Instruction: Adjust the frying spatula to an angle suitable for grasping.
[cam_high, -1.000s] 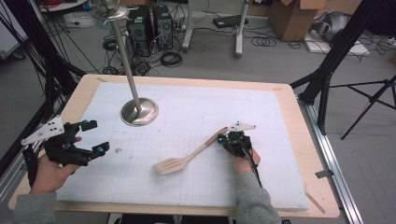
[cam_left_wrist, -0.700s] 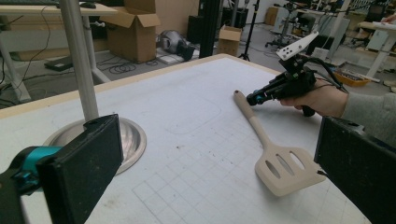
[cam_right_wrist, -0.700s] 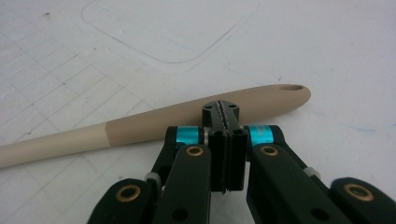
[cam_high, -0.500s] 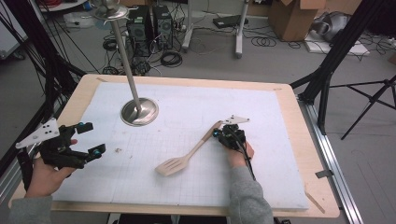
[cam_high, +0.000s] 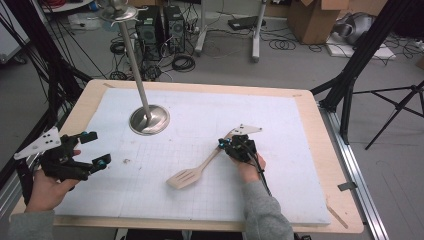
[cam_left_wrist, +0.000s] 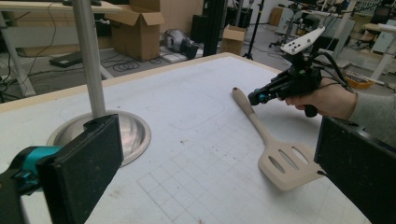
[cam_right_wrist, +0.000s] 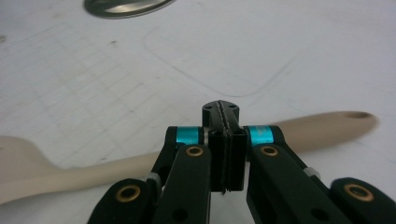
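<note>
Above the table (cam_high: 320, 165), the high view shows the right claw (cam_high: 223, 146) shut, its tips at the handle of the wooden spatula (cam_high: 192, 171), which lies flat on the white mat near the middle. Since a second ago that claw has drifted slightly up the table towards the handle's end, while the spatula lies in nearly the same spot. The left claw (cam_high: 92, 149) hangs open near the left edge, well apart from the spatula, unmoved. A steel stand (cam_high: 148, 119) stands behind them.

From the left claw view, its two black jaws stand wide with nothing between them. Beyond them the spatula (cam_left_wrist: 273, 142) lies blade-near, handle pointing away, and the right claw (cam_left_wrist: 254, 97) sits just beside the handle.

Down the right claw view, the pads (cam_right_wrist: 225, 154) are pressed together with nothing between them; the spatula (cam_right_wrist: 303, 130) runs crosswise just behind them. Judging from this, no grasp has been made: closed tips suggest a nudge or repositioning, and the claw must open before lifting.
</note>
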